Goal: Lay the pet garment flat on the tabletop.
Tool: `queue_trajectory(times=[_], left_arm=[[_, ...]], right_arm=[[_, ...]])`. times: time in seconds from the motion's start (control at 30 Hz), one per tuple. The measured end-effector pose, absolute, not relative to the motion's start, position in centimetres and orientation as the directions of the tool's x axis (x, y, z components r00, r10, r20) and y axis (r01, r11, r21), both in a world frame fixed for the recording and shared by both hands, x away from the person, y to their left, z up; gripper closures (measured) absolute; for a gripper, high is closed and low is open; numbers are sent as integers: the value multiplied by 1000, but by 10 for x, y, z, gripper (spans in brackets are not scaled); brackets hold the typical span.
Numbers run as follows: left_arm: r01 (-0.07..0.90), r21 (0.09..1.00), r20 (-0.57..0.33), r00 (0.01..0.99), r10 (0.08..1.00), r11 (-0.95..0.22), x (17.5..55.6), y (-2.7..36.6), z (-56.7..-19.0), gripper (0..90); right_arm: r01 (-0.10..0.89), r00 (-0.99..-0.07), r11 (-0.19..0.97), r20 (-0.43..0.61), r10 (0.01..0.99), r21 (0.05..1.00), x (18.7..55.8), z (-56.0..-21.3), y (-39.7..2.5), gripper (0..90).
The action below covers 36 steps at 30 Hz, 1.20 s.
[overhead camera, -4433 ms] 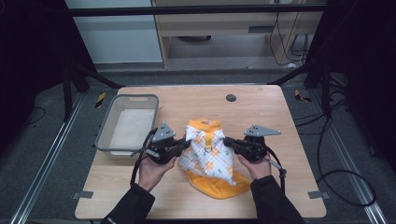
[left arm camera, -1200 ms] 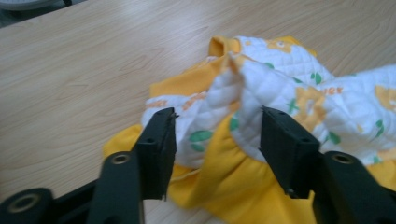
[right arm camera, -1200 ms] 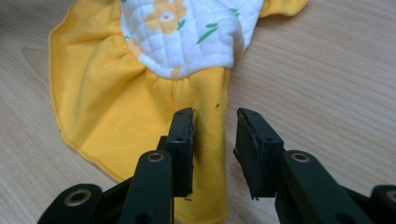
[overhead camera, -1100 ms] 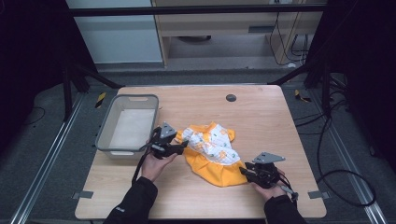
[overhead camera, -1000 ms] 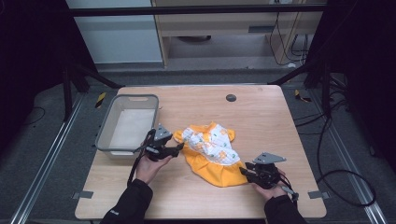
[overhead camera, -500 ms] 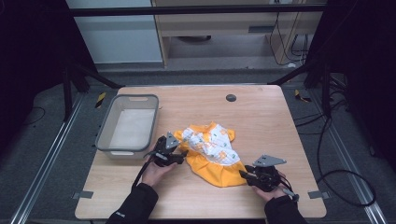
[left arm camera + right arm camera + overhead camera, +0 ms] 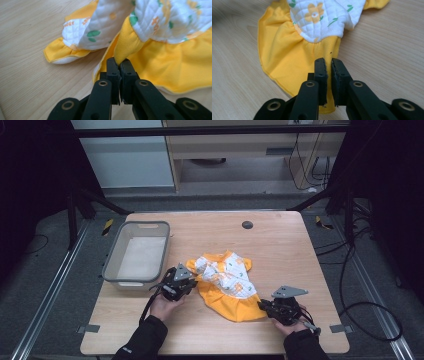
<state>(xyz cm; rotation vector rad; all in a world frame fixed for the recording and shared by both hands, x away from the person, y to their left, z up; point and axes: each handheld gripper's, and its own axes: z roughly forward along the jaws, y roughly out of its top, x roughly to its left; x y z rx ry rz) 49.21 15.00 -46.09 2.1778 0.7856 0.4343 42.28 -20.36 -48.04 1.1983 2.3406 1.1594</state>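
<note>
Jaws of your left gripper [image 7: 119,65] pinch a yellow fold of the baby dress [image 7: 160,57], and your right gripper [image 7: 329,65] clamps its yellow hem. That dress [image 7: 226,282] lies spread on the desk [image 7: 280,245], just right of the grey bin [image 7: 112,270], between both grippers.

Yellow-and-white flower-print garment [image 7: 225,282], grey tray [image 7: 112,270], black claws.
</note>
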Motion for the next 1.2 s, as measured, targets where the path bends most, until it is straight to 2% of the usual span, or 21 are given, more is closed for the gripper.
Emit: queue_trajectory(times=[0.23, 0.47, 0.77, 0.83, 0.87, 0.9, 0.93, 1.0, 1.1, 1.2], left_arm=[[394, 792, 10, 756, 654, -467, 454, 170, -427, 873], [504, 748, -84, 718, 691, -433, 429, 193, -439, 872], [558, 642, -10, 692, 722, -526, 434, 182, -476, 847], [554, 645, 5, 686, 728, -527, 434, 182, -478, 775], [546, 652, 19, 682, 731, -526, 433, 183, -477, 704], [537, 666, 26, 678, 735, -518, 433, 185, -476, 597], [522, 690, 22, 677, 735, -502, 432, 187, -474, 597], [494, 736, 12, 675, 738, -463, 430, 191, -468, 496], [457, 781, 8, 673, 739, -425, 427, 196, -457, 429], [440, 808, -4, 670, 743, -392, 430, 198, -447, 420]], right_arm=[[535, -652, 318, 143, 745, 783, 416, -469, -205, 854], [539, -681, 321, 178, 711, 779, 407, -463, -202, 847], [571, -660, 394, 119, 742, 720, 415, -483, -196, 797], [569, -658, 396, 110, 745, 721, 415, -484, -196, 768], [569, -655, 395, 107, 748, 721, 415, -484, -196, 743], [552, -652, 392, 87, 754, 736, 415, -483, -197, 681], [552, -652, 392, 87, 754, 736, 415, -483, -197, 681], [539, -648, 382, 80, 757, 751, 414, -481, -199, 664], [501, -651, 353, 76, 755, 790, 413, -473, -202, 629], [470, -646, 317, 76, 760, 824, 416, -464, -204, 588]])
